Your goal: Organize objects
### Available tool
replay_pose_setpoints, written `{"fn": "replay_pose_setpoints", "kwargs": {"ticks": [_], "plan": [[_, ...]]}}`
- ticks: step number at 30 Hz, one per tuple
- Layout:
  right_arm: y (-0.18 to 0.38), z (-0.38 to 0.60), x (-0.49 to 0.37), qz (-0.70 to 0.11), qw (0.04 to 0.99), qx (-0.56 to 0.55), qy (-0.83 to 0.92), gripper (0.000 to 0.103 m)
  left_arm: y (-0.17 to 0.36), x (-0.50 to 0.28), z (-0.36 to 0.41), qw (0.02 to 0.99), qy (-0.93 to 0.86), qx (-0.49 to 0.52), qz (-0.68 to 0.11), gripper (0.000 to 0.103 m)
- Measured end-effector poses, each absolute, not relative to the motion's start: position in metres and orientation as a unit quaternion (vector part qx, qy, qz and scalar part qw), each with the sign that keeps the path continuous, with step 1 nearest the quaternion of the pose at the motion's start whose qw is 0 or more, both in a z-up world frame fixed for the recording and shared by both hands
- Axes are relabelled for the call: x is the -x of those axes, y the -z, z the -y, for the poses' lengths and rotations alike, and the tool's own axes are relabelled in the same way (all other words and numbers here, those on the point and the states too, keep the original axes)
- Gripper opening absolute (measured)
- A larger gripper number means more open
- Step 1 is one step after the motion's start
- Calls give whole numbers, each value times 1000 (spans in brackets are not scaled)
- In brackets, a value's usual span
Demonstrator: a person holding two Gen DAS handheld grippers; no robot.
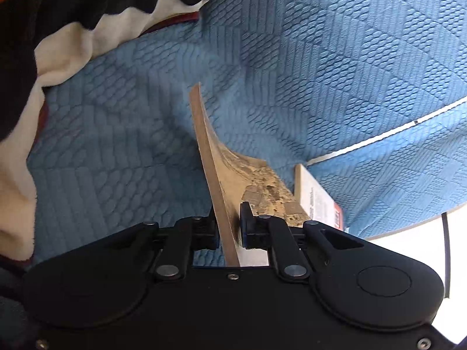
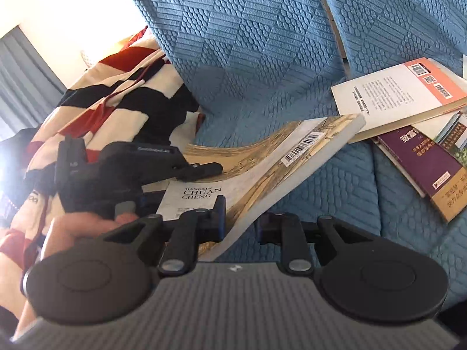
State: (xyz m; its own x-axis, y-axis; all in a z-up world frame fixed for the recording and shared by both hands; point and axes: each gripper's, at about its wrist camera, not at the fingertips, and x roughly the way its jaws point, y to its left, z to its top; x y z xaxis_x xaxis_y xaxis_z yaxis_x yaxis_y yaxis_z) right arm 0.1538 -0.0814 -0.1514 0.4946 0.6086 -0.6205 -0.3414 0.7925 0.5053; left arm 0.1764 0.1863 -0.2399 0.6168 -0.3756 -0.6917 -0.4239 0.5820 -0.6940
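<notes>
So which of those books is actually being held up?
The tan book with the barcode, pinched by the left tongs; the white-and-orange and maroon ones lie flat on the sofa.

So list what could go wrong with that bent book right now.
1. The left gripper pinches only the tan book at its edge; the book curves and could slip or crease.
2. The right gripper has the book's lower corner between its open jaws; closing there may crumple pages.
3. The book's far corner lies near the loose book pile, which it could knock.
</notes>
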Motion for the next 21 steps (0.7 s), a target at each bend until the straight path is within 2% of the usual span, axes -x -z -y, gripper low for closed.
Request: {"fn": "replay_pose_setpoints", "kwargs": {"ticks": [5,7,9,14,16,17,18,21], "plan": [[160,79,-151,-442,829,-182,-290,23,247,-173,-193,758,-27,476,-444,13],[164,80,-154,-465,812,-195,-295,26,251,-173,-196,752,-31,481,-450,13],[168,81,-152,-485,799,-199,-294,34,252,-175,-196,751,-33,479,-452,14],[167,87,-132,-516,794,-129,-296,37,254,-182,-195,753,-39,471,-458,13],[164,97,-125,-513,793,-121,-306,37,256,-187,-195,752,-38,466,-465,9],[164,103,-122,-515,790,-122,-309,37,256,-192,-194,756,-44,452,-472,16],[163,109,-122,-515,789,-124,-309,37,255,-194,-192,763,-65,424,-484,30],[161,121,-125,-502,803,-119,-297,37,248,-198,-182,788,-92,361,-490,34]]}}
